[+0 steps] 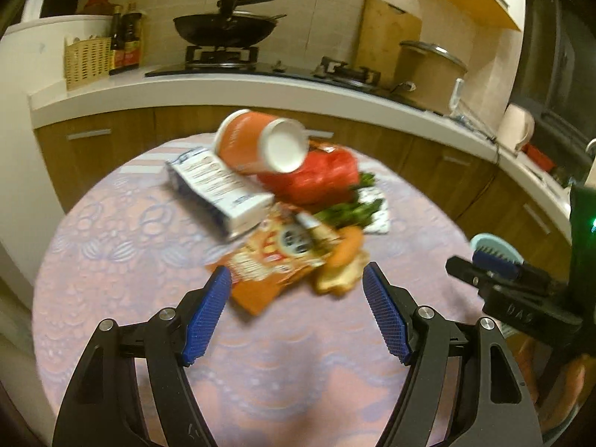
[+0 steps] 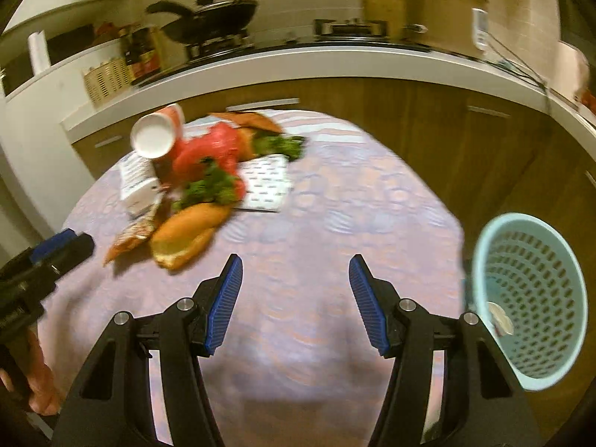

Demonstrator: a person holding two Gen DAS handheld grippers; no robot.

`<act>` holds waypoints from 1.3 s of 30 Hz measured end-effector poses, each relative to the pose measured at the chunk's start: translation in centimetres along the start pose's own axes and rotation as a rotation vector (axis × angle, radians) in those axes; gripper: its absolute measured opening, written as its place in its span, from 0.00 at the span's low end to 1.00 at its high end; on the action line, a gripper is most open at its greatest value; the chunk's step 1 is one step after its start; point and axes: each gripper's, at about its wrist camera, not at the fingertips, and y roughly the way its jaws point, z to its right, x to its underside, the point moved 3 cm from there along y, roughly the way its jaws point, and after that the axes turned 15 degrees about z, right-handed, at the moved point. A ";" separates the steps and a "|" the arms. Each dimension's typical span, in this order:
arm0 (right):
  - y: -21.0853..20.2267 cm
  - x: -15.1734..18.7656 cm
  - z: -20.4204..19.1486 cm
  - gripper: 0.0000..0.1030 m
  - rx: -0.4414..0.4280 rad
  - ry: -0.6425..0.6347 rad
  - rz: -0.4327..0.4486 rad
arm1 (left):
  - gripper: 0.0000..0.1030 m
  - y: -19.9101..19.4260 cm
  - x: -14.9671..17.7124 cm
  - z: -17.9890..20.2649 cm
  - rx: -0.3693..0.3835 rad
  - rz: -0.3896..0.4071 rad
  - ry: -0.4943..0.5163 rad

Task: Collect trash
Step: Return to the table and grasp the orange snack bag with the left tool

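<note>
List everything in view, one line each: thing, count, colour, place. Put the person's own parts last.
Paper cup: one, orange and white, on its side atop the pile.
Plastic bag: one, red, pile's far side.
Carton: one, white and blue, pile's left.
Snack wrapper: one, orange, pile's near edge.
Bread roll: one, golden brown, pile's near side.
Leafy greens: a bunch, green, mid-pile.
Printed sheet: one, white with dark marks, right of the pile.
Round table: one, pink lace cloth.
Perforated bin: one, pale blue, right of the table.
Wok: one, black, on the stove.
Left gripper: open, empty.
Right gripper: open, empty.
</note>
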 end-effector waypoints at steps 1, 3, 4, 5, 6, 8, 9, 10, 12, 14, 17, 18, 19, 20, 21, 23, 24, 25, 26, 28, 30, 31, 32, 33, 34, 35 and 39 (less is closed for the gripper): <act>0.3 0.0 -0.5 0.54 -0.010 0.000 0.000 | 0.69 0.3 0.3 -0.3 0.001 -0.009 0.004; 1.2 0.0 -1.8 0.54 -0.036 0.003 0.002 | 0.69 1.1 0.8 -0.5 0.000 -0.031 0.021; 1.6 0.0 -2.1 0.54 -0.039 0.003 0.001 | 0.69 1.5 1.1 -0.7 0.002 -0.038 0.030; 2.0 0.0 -2.5 0.54 -0.039 0.003 -0.002 | 0.69 1.9 1.4 -0.7 0.002 -0.048 0.039; 2.5 0.0 -2.9 0.54 -0.040 0.007 -0.006 | 0.69 2.3 1.6 -0.8 0.000 -0.062 0.049; 3.2 0.1 -3.0 0.54 -0.040 0.013 -0.016 | 0.67 3.3 2.0 -0.9 -0.011 -0.092 0.079; 3.6 0.3 -3.1 0.54 -0.036 0.015 -0.023 | 0.67 3.7 2.2 -0.9 -0.017 -0.104 0.095; 3.9 0.5 -3.2 0.54 -0.033 0.015 -0.028 | 0.66 3.9 2.3 -0.9 -0.022 -0.109 0.106; 4.6 0.9 -3.0 0.54 -0.024 0.019 -0.053 | 0.63 4.5 2.3 -0.8 -0.033 -0.119 0.129; 4.6 0.8 -2.8 0.54 -0.029 0.030 -0.049 | 0.59 5.2 2.4 -0.7 -0.044 -0.128 0.149; 4.8 0.8 -2.8 0.54 -0.034 0.030 -0.050 | 0.51 6.2 2.6 -0.6 -0.052 -0.158 0.164; 4.8 0.8 -2.8 0.54 -0.034 0.027 -0.049 | 0.50 6.5 2.6 -0.7 -0.053 -0.163 0.161; 4.8 0.8 -2.9 0.54 -0.034 0.023 -0.047 | 0.50 6.7 2.6 -0.7 -0.056 -0.168 0.158; 4.8 0.8 -3.0 0.54 -0.035 0.020 -0.045 | 0.49 6.8 2.5 -0.7 -0.060 -0.168 0.156; 4.7 0.8 -3.1 0.54 -0.037 0.014 -0.042 | 0.47 6.9 2.5 -0.7 -0.059 -0.167 0.156; 4.8 0.7 -3.4 0.54 -0.037 0.003 -0.038 | 0.42 7.1 2.4 -0.7 -0.057 -0.168 0.153; 4.8 0.8 -3.4 0.54 -0.037 0.000 -0.039 | 0.40 7.2 2.5 -0.7 -0.057 -0.169 0.153; 4.9 0.8 -3.5 0.54 -0.038 -0.005 -0.042 | 0.39 7.2 2.4 -0.6 -0.055 -0.167 0.152; 4.9 0.8 -3.6 0.54 -0.039 -0.008 -0.042 | 0.34 7.2 2.4 -0.6 -0.046 -0.164 0.151; 4.8 0.8 -3.7 0.54 -0.039 -0.016 -0.039 | 0.19 7.0 2.4 -0.3 -0.008 -0.159 0.140; 4.7 0.8 -3.8 0.54 -0.037 -0.021 -0.039 | 0.12 7.0 2.5 -0.4 0.002 -0.169 0.123; 4.7 0.9 -3.9 0.54 -0.037 -0.026 -0.039 | 0.11 6.9 2.5 -0.3 0.005 -0.166 0.116; 4.6 0.9 -4.0 0.54 -0.039 -0.028 -0.039 | 0.08 6.7 2.5 -0.4 0.013 -0.162 0.100; 4.5 0.8 -4.1 0.54 -0.042 -0.029 -0.037 | 0.08 6.4 2.5 -0.5 0.024 -0.159 0.079; 4.4 0.8 -4.1 0.54 -0.048 -0.027 -0.036 | 0.08 6.0 2.4 -0.7 0.038 -0.152 0.053; 4.3 0.7 -4.2 0.54 -0.056 -0.021 -0.038 | 0.08 5.5 2.4 -0.8 0.049 -0.147 0.029; 4.2 0.4 -5.4 0.54 -0.107 0.003 -0.048 | 0.08 3.0 1.8 -1.7 0.070 -0.107 -0.058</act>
